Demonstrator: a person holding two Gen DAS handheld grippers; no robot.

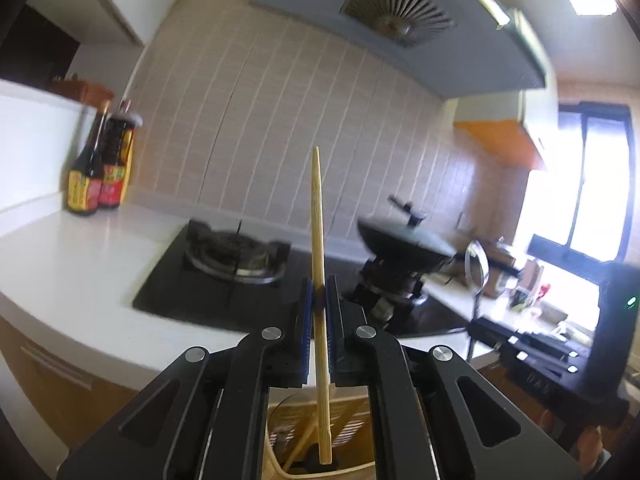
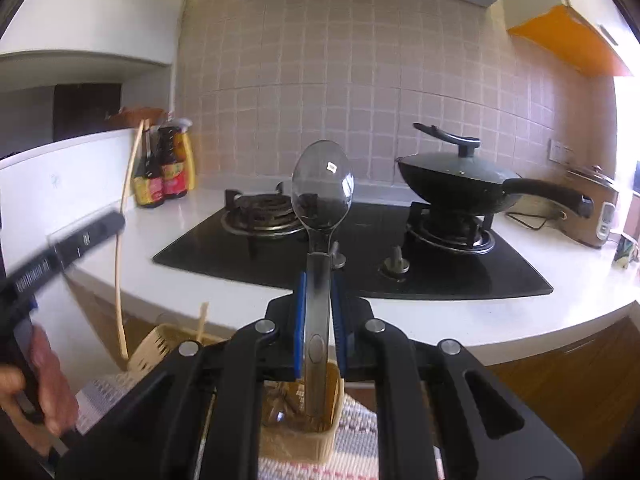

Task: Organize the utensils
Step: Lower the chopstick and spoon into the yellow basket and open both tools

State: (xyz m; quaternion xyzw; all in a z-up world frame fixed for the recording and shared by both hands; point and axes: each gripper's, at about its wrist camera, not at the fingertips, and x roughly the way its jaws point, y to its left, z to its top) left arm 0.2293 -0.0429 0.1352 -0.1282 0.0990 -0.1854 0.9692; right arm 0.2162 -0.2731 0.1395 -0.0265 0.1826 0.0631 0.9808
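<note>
Left wrist view: your left gripper (image 1: 319, 294) pinches a bamboo chopstick (image 1: 320, 276), upright in front of the stove (image 1: 224, 280); its lower end hangs over a wicker basket (image 1: 276, 446) mostly hidden by the fingers. The sauce bottles' (image 1: 98, 168) labels blur unreadably.

Right wrist view: your right gripper (image 2: 319, 280) clamps a steel spoon (image 2: 322, 208), bowl up before the stove (image 2: 360, 256); its handle end is hidden in a basket (image 2: 304, 440).
</note>
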